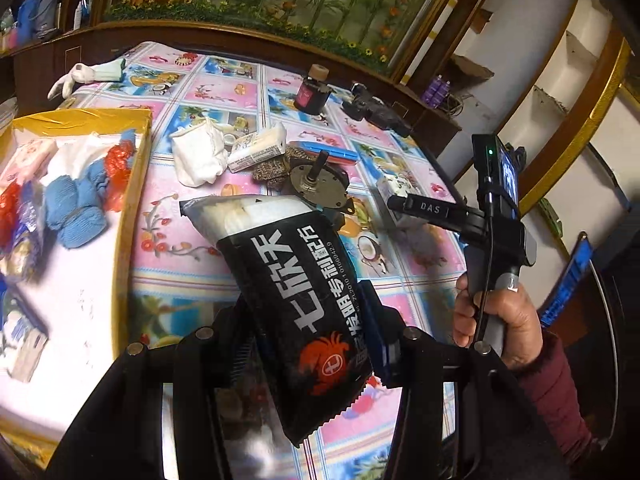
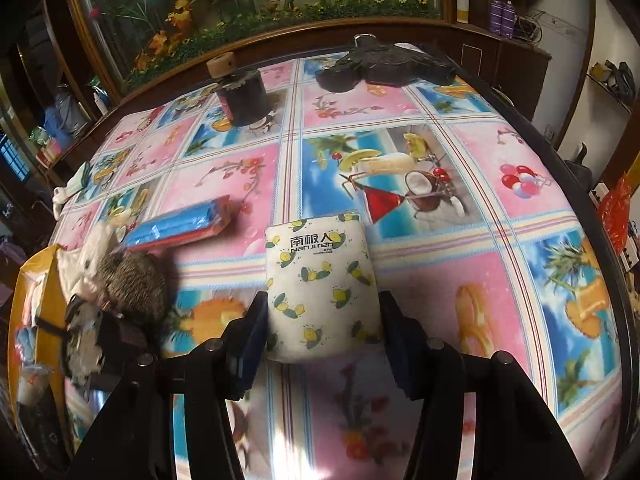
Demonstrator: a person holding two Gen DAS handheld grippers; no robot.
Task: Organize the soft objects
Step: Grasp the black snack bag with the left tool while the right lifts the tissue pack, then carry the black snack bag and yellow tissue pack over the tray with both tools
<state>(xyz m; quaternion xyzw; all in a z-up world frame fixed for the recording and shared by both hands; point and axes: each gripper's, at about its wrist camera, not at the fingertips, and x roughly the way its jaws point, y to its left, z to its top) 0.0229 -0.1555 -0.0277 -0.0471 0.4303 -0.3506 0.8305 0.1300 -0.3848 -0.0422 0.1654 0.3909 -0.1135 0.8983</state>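
Left tongs (image 1: pixel 308 336) clench a black snack packet (image 1: pixel 288 296) lifted toward the yellow box (image 1: pixel 136 184), presumably for sorting, while right tongs (image 2: pixel 322 320) squeeze the lemon-print tissue pack (image 2: pixel 320 280) on the table (image 2: pixel 460 280).

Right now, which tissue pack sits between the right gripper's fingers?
The bee-printed Nanjiren pack, flat between the right gripper; the other pack lies beside the white cloth.

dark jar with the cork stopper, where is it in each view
Left wrist: the jar stands upper centre, far on the table, left of the black object.
Right wrist: the jar stands upper left of centre, far on the table.
Shared landmark: that black object, to the jar's right in both.
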